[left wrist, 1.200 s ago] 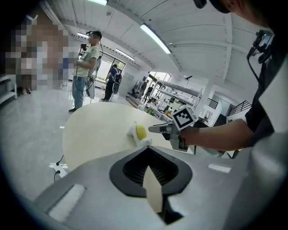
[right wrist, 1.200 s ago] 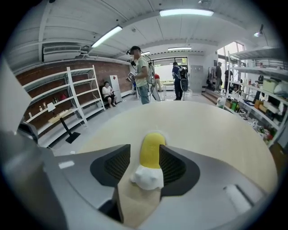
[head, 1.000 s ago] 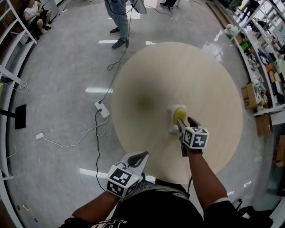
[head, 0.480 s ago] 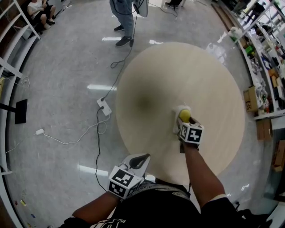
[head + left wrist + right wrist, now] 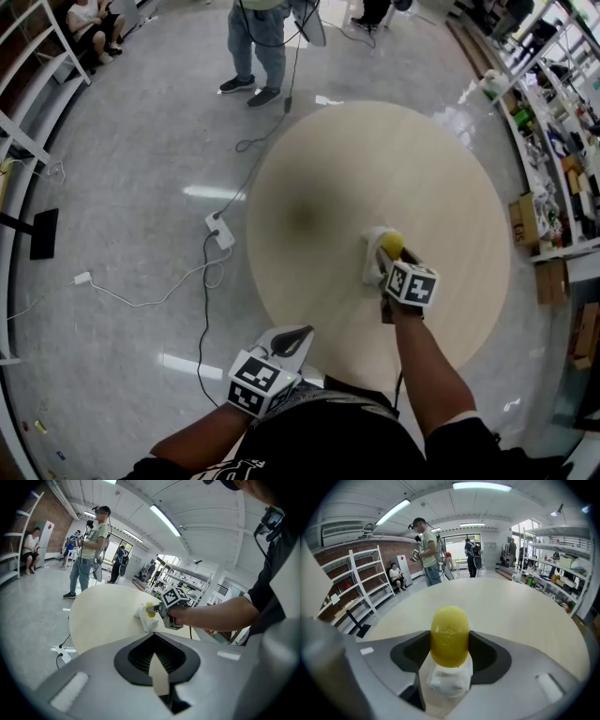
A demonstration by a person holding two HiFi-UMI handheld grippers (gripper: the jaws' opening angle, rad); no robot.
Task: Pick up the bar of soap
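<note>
A round pale wooden tabletop (image 5: 309,159) stands on a glossy grey floor (image 5: 122,187) in a workshop hall. Nearest the person, the left tool (image 5: 298,332) hangs off the tabletop's near edge with its jaws together and nothing between them. Farther in, the right tool (image 5: 386,255) slants down at the tabletop. Its jaws have just been opening wide, and the yellow bar of soap (image 5: 449,637) stands on end between them, with both pads against its sides. It sits just above a white crumpled thing (image 5: 447,679) on the tabletop. A mark is pressed into the soap's face, too faint to read. Each tool's cube (image 5: 412,284) bears black-and-white square markers. Beyond the tabletop a person in jeans (image 5: 255,37) stands near white shelving (image 5: 361,581).
</note>
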